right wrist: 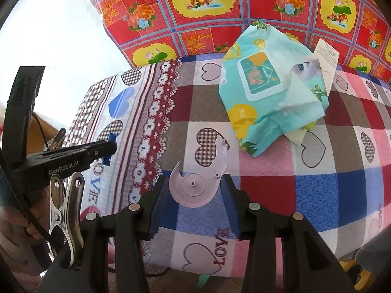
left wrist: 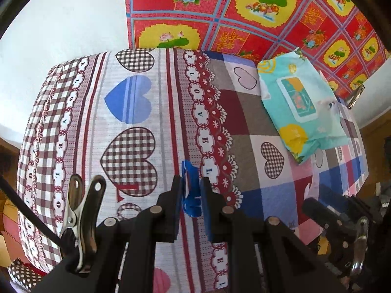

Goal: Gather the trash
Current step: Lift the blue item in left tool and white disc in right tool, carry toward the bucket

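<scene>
**A:** ok so the left tool (left wrist: 191, 193) is squeezed tight on a small blue scrap (left wrist: 190, 190), thin plastic by the look of it. Pads pinch it flat across its faces and a bit pokes out past the tips. It probably weighs nothing, so the grip is fine as long as it doesn't slide.

**B:** and the right tool (right wrist: 194, 190)? Looks halfway apart to me.

**A:** yeah, but it's clamped on the lilac disc (right wrist: 195, 188), that broken tape-dispenser-looking shell. The pads sit on its two edges, so the round part spans the gap and the curved arm sticks up toward the wipes pack (right wrist: 271, 92). I'd guess it's stiff and light, kinda brittle, and smooth on the rim. An edge grip like that could let it pivot or pop out if it gets squeezed harder.

**B:** so where would you hold it?

**A:** across the widest part of the round body, like now. Not by the thin arm, which looks snappable.

**B:** anything left on the bed (right wrist: 317, 183)?

**A:** The wipes pack lies beyond the disc, near the red floral cushion (right wrist: 220, 12), with a loose sheet and a paper tag beside it. It's soft and crinkly, so take it by a pinched fold. Can't tell if it's trash or just half empty.
</scene>
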`<state>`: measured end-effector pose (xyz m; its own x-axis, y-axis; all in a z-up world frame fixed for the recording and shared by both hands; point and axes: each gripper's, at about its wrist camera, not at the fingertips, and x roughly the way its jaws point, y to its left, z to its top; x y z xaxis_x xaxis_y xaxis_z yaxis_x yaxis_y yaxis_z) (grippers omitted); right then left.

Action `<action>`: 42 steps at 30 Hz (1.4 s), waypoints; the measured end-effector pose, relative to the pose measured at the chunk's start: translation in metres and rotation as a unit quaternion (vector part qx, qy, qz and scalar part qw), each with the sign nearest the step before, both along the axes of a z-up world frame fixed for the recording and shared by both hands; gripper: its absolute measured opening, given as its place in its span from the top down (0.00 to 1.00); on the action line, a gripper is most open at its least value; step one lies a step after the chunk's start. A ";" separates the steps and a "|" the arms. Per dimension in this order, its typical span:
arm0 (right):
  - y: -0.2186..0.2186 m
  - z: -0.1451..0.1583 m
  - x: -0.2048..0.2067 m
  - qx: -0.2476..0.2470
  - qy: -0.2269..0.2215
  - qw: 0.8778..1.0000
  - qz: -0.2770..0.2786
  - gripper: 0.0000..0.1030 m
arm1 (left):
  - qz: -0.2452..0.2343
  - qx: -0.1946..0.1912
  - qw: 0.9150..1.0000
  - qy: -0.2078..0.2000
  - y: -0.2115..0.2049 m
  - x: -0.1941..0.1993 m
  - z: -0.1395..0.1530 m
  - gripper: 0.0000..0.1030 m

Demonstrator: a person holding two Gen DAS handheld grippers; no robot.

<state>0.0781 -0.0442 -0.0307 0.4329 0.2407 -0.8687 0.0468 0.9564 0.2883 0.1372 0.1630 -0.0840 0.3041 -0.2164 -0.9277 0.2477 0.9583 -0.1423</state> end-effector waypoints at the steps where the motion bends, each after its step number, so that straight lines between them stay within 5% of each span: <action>1: 0.001 0.001 0.000 0.001 -0.001 1.000 -0.002 0.57 | -0.002 0.001 1.000 -0.001 0.001 0.000 0.000 0.85; 42: 0.025 0.041 -0.020 0.022 -0.056 0.996 0.072 0.57 | 0.077 0.009 0.996 -0.041 0.028 -0.068 0.042 0.85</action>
<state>0.0577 -0.0189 0.0099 0.4840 0.3438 -0.8047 -0.1242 0.9373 0.3257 0.0687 0.1908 -0.0422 0.4076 -0.1458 -0.9014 0.1081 0.9879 -0.1110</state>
